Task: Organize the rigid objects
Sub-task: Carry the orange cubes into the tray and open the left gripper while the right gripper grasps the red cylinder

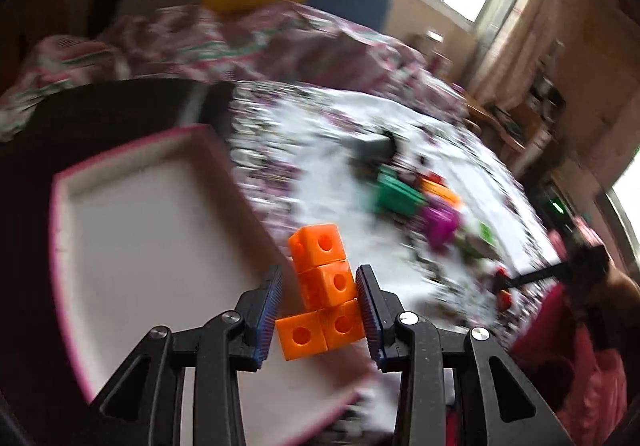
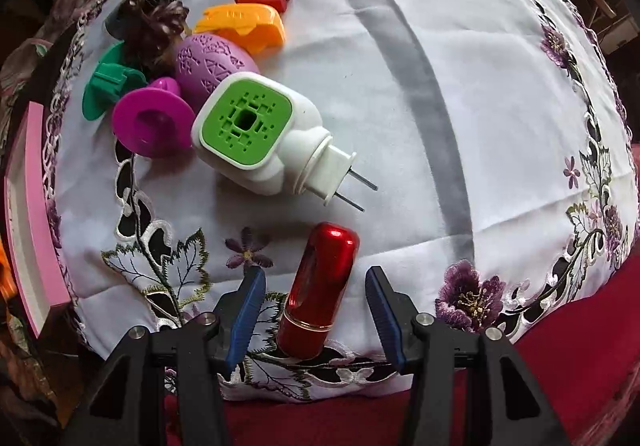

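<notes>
1. My left tool (image 1: 319,310) is clenched on an orange block piece (image 1: 322,288), four cubes joined in an L, with one cube sticking out past the left pad.
2. The piece hangs in the air at the near right edge of the pink-rimmed tray (image 1: 60,230), which holds nothing that I can see. The view is blurred, so I cannot tell whether the piece is fully over the tray floor.
3. To do this well, I judge I should carry the piece further over the bare tray floor, lower it until it is close, and only then release, so the cubes do not bounce out.
4. My right tool (image 2: 316,310) points down at the worktop, its jaws on either side of a red lipstick case (image 2: 320,286) that lies on the embroidered white cloth (image 2: 500,105).
5. A gap shows on both sides, so the case is not gripped.
6. I judge the pads should close squarely on the case's middle, since the glossy round shell may slip.
7. A white and green plug-in device (image 2: 256,129) lies just beyond the case; I should lift clear of its prongs.
</notes>
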The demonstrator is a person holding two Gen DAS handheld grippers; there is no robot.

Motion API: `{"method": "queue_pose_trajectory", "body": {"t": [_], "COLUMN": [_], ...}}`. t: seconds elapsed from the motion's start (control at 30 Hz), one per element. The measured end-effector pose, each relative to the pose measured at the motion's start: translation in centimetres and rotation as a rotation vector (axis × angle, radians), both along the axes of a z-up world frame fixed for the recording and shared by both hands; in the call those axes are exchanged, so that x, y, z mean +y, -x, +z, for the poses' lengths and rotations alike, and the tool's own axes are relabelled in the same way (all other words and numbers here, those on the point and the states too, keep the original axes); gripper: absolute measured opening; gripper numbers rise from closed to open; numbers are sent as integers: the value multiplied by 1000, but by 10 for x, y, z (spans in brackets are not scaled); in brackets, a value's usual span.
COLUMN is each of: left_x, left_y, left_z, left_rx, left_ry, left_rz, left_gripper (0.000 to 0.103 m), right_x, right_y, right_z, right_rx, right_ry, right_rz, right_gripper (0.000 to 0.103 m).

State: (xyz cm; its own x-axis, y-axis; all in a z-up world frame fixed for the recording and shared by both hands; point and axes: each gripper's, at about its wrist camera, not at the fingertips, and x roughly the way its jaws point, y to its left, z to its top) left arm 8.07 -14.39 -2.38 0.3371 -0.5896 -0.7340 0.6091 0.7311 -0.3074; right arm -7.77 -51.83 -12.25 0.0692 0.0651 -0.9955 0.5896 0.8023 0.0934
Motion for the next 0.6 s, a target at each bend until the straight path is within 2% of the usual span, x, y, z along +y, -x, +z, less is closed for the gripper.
{"method": "queue_pose_trajectory", "body": {"t": [0.07,0.2,0.33,0.47,0.6], "left_x": [15,41,62,70,77], "left_y": [-17,-53,-88,-104,-112], "left_z": [-5,-22,-45,-62,-67], "left_rx": [2,17,39,52,53], "left_ry": [-12,-76,-146,-181,-170], "left_rz": [53,161,252,296,338], "left_gripper": [38,38,38,38,40], "right_x": [3,9,15,25,35], "right_y": [-5,-21,-33,-38,-43], "right_z": [-4,-12,-12,-16,-21], "right_rx": [16,49,30,23,13], "right_ry": [15,44,83,93,83], "right_rz": [22,100,143,179,213], "right_gripper": [33,25,25,25,25]}}
